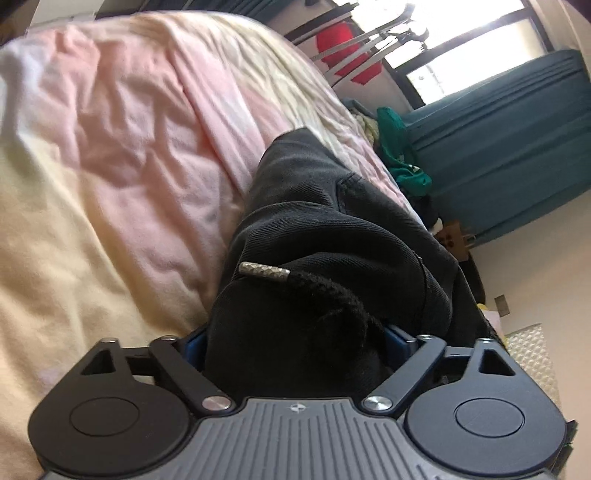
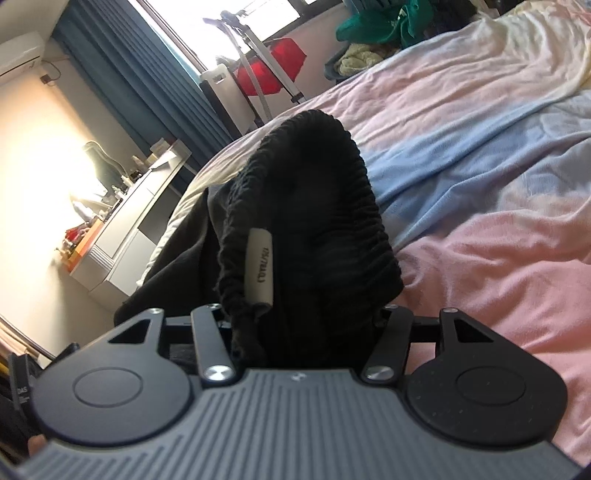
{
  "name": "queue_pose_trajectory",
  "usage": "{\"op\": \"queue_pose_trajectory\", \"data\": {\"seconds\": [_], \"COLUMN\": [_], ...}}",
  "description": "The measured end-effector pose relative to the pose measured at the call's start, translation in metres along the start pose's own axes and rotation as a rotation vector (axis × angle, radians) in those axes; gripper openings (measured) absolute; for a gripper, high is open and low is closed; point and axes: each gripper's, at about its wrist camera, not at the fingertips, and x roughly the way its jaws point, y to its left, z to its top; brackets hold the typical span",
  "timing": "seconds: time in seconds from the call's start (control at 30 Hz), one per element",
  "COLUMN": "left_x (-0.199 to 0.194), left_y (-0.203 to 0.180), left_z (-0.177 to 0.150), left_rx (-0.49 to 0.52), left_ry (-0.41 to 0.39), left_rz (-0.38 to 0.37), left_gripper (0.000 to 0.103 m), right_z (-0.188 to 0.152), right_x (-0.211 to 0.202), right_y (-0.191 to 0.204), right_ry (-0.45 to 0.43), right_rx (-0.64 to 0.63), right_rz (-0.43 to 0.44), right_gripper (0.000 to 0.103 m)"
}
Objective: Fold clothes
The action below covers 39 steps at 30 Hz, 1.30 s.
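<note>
A pair of black pants point(image 1: 332, 221) lies on the bed, bunched and lifted at the waist. My left gripper point(image 1: 295, 343) is shut on the black fabric near a drawstring with a metal tip point(image 1: 264, 271); its fingertips are hidden by cloth. In the right wrist view, my right gripper point(image 2: 306, 325) is shut on the elastic waistband point(image 2: 354, 192) of the same pants point(image 2: 295, 221), beside a grey label tab point(image 2: 259, 266). Both hold the waist above the bedcover.
The bed has a crumpled pink, cream and blue cover point(image 1: 129, 147) point(image 2: 480, 147). More clothes, green and yellow, are piled at the far end point(image 2: 376, 22). A drying rack with a red item point(image 2: 269, 70), blue curtains point(image 1: 498, 147) and a white dresser point(image 2: 125, 229) stand around the bed.
</note>
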Motion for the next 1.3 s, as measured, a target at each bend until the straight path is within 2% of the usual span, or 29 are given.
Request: {"op": "queue_pose_trajectory", "data": {"seconds": [0.1, 0.2, 0.3, 0.47, 0.6, 0.73, 0.83, 0.97, 1.17, 1.3], "left_x": [-0.009, -0.017, -0.025, -0.039, -0.043, -0.028, -0.003, 0.05, 0.162, 0.238], "left_y": [-0.009, -0.019, -0.031, -0.059, -0.092, -0.137, -0.178, -0.243, -0.337, -0.377], "left_z": [-0.003, -0.006, -0.01, -0.017, -0.017, -0.012, -0.006, 0.002, 0.008, -0.001], "left_rx": [0.053, 0.106, 0.156, 0.183, 0.196, 0.217, 0.25, 0.301, 0.355, 0.395], "left_ry": [-0.038, -0.058, -0.066, -0.077, -0.065, -0.03, -0.017, 0.002, 0.037, 0.043], "left_rz": [0.014, 0.013, 0.003, -0.015, -0.037, -0.051, -0.061, -0.084, -0.128, -0.184], "left_gripper": [0.07, 0.066, 0.064, 0.061, 0.06, 0.06, 0.06, 0.06, 0.06, 0.06], "right_z": [0.0, 0.0, -0.002, 0.0, 0.015, 0.042, 0.067, 0.115, 0.193, 0.223], "right_x": [-0.008, -0.017, -0.031, -0.059, -0.087, -0.113, -0.126, -0.134, -0.134, -0.129], "right_y": [0.006, 0.004, -0.001, -0.003, -0.005, -0.02, -0.041, -0.081, -0.151, -0.205], "right_ry": [-0.012, -0.009, -0.007, -0.03, -0.07, -0.112, -0.143, -0.196, -0.285, -0.382], "right_rx": [-0.011, 0.006, 0.05, 0.1, 0.118, 0.141, 0.177, 0.221, 0.268, 0.305], "right_rz": [0.013, 0.025, 0.029, 0.034, 0.042, 0.036, 0.025, -0.002, -0.061, -0.074], "right_gripper": [0.056, 0.056, 0.056, 0.055, 0.055, 0.055, 0.055, 0.055, 0.055, 0.055]}}
